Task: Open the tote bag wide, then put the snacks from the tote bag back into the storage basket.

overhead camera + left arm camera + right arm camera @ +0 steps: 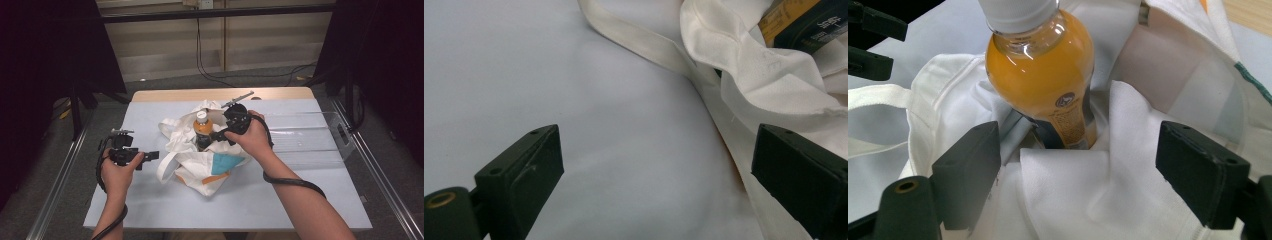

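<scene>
The bottle of orange drink sits just left of centre in the high view, standing upright inside the white tote bag, white cap up top and its long axis near enough vertical. In the right gripper view the bottle leans a touch toward the upper left, its dark label end tucked down into the folds of the bag. The cloth bunches up all round the lower half, so that's what's in the way of getting at the body.

The right hand-held gripper is right up beside the bottle, jaws spread wide with only bag fabric between them, not pinching anything as far as I can tell. The left hand-held gripper hangs at the left of the frame, jaws apart and empty, just beside the bag's looped strap.

Everything rests on the pale blue desk. A clear plastic tray, I think, lies at the right.
</scene>
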Motion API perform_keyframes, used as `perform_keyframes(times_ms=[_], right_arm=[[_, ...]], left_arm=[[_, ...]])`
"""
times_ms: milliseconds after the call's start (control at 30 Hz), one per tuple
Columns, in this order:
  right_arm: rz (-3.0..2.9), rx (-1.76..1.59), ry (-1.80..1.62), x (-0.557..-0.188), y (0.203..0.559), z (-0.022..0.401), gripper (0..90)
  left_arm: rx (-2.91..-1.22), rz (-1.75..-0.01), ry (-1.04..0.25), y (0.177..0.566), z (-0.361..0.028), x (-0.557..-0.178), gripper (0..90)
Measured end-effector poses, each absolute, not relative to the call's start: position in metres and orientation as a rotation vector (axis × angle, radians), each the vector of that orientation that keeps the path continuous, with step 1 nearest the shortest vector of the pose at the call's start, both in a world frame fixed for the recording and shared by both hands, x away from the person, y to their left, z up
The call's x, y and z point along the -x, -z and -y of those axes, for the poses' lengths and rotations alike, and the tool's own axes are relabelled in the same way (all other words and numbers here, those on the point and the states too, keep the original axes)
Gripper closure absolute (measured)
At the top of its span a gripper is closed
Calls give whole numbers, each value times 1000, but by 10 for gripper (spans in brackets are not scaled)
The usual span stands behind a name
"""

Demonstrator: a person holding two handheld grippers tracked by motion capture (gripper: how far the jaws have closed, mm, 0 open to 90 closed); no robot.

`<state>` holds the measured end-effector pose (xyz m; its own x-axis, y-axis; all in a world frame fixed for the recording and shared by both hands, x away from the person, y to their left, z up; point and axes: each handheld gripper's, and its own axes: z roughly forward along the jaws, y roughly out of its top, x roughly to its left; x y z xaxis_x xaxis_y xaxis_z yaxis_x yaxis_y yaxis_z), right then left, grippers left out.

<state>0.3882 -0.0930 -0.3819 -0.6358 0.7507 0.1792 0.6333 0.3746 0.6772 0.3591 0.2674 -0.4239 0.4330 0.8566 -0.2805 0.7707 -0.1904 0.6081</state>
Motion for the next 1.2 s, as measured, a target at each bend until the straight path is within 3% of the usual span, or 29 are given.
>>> perform_keyframes(times_ms=[1200], right_arm=[[-2502, -1200, -1087, -402, 381, 70, 153]], left_arm=[[-2015, -1359, -153, 423, -266, -357, 43]])
